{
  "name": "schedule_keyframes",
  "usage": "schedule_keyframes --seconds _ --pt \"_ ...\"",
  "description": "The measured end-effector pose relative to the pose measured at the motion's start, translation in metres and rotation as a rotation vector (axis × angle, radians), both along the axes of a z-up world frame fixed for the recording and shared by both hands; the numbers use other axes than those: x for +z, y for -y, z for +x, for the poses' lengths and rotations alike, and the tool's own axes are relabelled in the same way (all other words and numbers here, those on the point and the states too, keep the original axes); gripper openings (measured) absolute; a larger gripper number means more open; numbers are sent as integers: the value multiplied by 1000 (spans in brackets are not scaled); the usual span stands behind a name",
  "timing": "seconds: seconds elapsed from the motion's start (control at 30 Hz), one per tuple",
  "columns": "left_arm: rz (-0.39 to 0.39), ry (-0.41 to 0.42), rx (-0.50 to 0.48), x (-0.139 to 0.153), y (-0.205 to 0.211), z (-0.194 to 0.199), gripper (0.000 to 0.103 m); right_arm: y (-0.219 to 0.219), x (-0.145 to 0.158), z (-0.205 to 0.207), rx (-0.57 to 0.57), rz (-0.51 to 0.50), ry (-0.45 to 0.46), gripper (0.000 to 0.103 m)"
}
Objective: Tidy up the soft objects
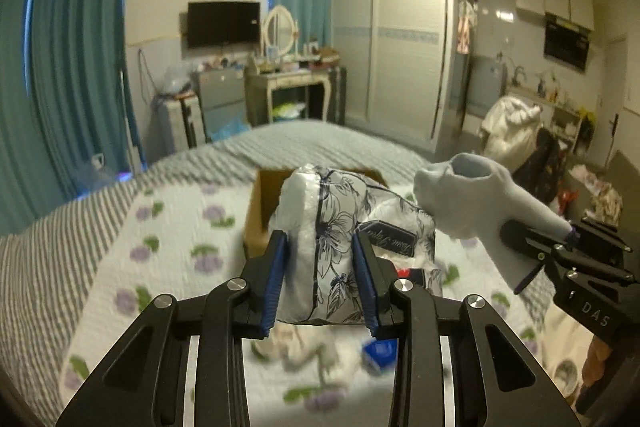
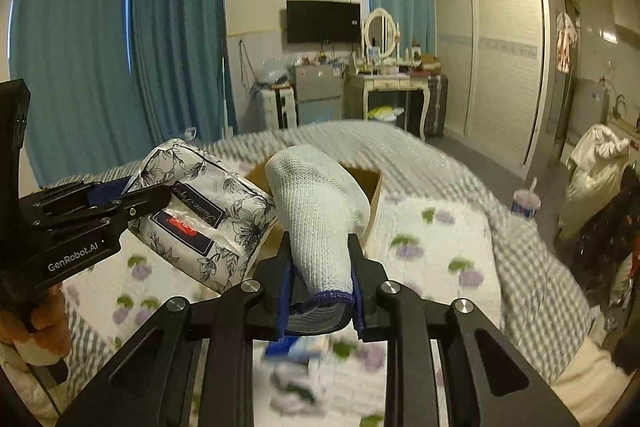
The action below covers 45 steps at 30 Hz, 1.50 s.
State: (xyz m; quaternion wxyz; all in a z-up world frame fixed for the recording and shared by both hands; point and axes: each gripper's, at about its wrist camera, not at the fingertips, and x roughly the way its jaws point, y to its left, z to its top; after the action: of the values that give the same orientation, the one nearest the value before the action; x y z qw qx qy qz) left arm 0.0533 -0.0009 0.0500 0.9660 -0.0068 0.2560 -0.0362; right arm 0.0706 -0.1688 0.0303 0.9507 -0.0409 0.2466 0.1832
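Note:
My left gripper (image 1: 319, 263) is shut on a soft tissue pack (image 1: 340, 247) with a black flower print, held up above the bed. In the right wrist view the same tissue pack (image 2: 208, 203) shows at the left in the left gripper (image 2: 132, 201). My right gripper (image 2: 320, 287) is shut on a white knitted glove (image 2: 316, 211) with a dark cuff, which stands upright between its pads. The glove (image 1: 472, 199) also appears at the right of the left wrist view. An open cardboard box (image 1: 262, 211) lies on the bed behind both held things.
The bed (image 1: 168, 227) has a white quilt with purple flowers and a grey striped cover. Small blurred items lie on it below the grippers, among them a blue object (image 1: 380, 351). A cup (image 2: 526, 203) stands at the bed's right. A dresser and wardrobe stand beyond.

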Motion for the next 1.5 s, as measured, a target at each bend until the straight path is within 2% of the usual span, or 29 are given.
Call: schedule_keyframes --seconds 0.13,0.27,0.43,0.57,0.7,0.73,0.8,0.87,0.93,1.0,1.1,1.2,1.27,1.33,1.4,1.5 --pt "24 24 20 11 -3 39 33 -10 21 38 1 -10 27 23" --pt "40 27 22 7 -4 86 33 -19 20 90 -5 -19 7 23" --pt "85 -18 49 -26 -3 143 33 -28 -12 160 -17 26 -103 23" --pt "117 -82 56 -57 -5 170 33 -39 -40 199 -3 37 -172 23" --pt "121 -129 52 -77 -9 182 34 -48 -67 213 19 28 -215 23" --pt "120 -133 49 -79 -9 183 39 -49 -72 215 24 28 -223 24" --pt "100 -140 34 -79 -11 182 39 -46 -80 220 31 39 -244 26" --pt "81 -160 25 -78 -12 184 41 -41 -84 217 34 65 -266 35" --pt "88 -195 40 -75 -11 181 66 -32 -77 209 20 95 -255 59" --pt "96 -190 47 -68 -9 172 76 -24 -63 197 4 105 -228 65" --pt "105 -165 55 -47 -6 151 78 -8 -32 173 -13 93 -189 66" --pt "85 -132 42 -19 -4 122 78 7 -2 142 -37 66 -148 76" --pt "78 -98 37 0 -1 100 83 19 18 114 -49 50 -122 81" --pt "78 -54 36 19 4 74 93 26 30 93 -58 34 -113 83" --pt "89 -15 27 33 10 46 94 35 41 64 -66 7 -101 88" --pt "109 -3 22 37 18 14 95 42 45 31 -63 -11 -93 95"
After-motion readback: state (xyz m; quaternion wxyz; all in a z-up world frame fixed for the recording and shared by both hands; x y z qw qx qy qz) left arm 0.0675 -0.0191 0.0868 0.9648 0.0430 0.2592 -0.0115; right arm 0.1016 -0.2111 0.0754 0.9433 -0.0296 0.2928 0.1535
